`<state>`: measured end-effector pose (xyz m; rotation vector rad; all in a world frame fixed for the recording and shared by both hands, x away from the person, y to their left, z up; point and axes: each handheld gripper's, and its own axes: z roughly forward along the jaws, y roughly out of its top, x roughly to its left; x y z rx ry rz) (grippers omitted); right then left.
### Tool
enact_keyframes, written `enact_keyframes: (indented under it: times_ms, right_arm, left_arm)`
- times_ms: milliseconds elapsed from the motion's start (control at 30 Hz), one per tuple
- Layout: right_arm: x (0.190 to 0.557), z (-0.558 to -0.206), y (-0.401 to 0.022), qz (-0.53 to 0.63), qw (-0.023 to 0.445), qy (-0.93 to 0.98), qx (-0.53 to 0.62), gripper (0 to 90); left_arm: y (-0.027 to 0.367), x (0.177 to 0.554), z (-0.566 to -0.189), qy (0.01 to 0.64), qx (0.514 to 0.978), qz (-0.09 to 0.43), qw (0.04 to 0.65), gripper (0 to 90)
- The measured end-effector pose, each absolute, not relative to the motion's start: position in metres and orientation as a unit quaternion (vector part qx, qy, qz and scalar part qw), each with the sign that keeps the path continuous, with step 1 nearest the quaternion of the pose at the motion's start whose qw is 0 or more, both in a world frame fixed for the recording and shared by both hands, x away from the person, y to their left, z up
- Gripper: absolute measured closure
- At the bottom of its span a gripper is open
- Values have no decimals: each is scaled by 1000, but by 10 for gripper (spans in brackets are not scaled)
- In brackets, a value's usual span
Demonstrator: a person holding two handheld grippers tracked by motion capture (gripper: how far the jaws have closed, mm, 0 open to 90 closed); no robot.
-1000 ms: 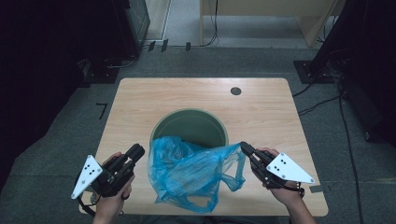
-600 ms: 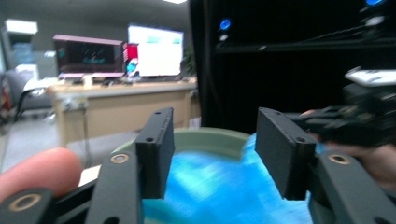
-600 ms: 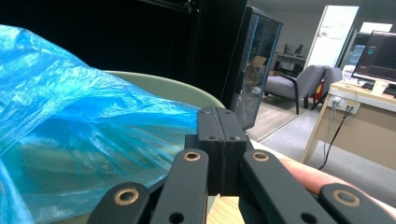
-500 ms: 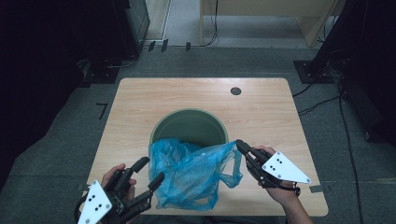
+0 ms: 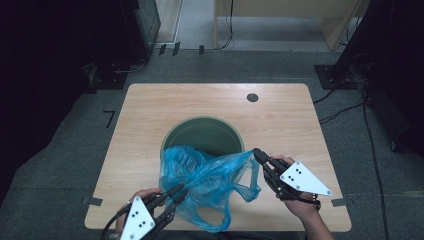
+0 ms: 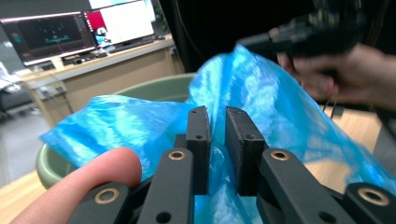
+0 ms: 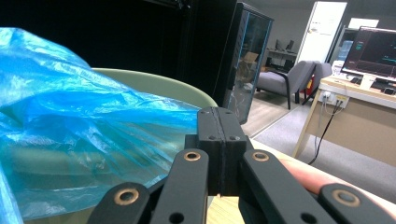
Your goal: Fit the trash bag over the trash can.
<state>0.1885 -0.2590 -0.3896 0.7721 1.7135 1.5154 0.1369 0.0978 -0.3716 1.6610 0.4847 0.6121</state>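
Since the earlier frame, our left gripper (image 5: 175, 196) is sitting lower at the near edge, and its jaws have just been closing onto the near-left hem of the blue plastic bag (image 5: 207, 182), film bunching in the narrow gap between them. We are keeping our right gripper (image 5: 257, 153), jaws pressed flat together, pinching the bag's right edge. We are judging the bag, draped over the green bin's (image 5: 200, 131) near rim on the surface (image 5: 150, 107), as light, limp, slippery and tearable, best taken at its hem.

left hand-held gripper (image 5: 177, 196) swung to near edge, jaws just closing on blue bag (image 5: 210, 185)
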Motion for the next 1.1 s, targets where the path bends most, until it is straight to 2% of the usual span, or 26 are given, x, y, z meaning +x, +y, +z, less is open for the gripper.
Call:
enact_keyframes:
  times_ms: [100,167,300,367,500,633,733,800,900,1000,1100]
  right_arm:
    - [189,-390,-256,581,360,665,301,900]
    - [191,-391,-255,579,360,666,304,900]
    - [193,-391,-249,573,361,671,301,900]
    - [195,-391,-246,570,362,673,302,900]
    - [199,-389,-244,567,367,671,305,900]
    - [204,-383,-247,567,369,665,317,900]
    - [208,-381,-248,566,368,661,327,900]
    - [208,-380,-249,571,365,657,330,900]
    - [207,-380,-248,573,367,655,328,900]
    - [207,-380,-247,573,368,655,327,900]
    - [206,-381,-245,575,367,655,327,900]
  left_arm:
    - [111,152,-372,242,697,260,622,807]
    - [117,164,-378,267,693,283,606,833]
    - [125,179,-383,302,677,251,623,860]
    - [132,190,-380,322,661,222,640,850]
    - [145,207,-375,359,626,208,660,782]
    - [153,224,-377,380,624,226,644,857]
    - [154,225,-376,380,619,216,653,868]
    - [151,216,-368,357,627,218,657,809]
    - [141,200,-357,323,639,226,661,601]
    - [127,184,-345,284,647,217,674,499]
    - [112,166,-337,234,667,216,673,441]
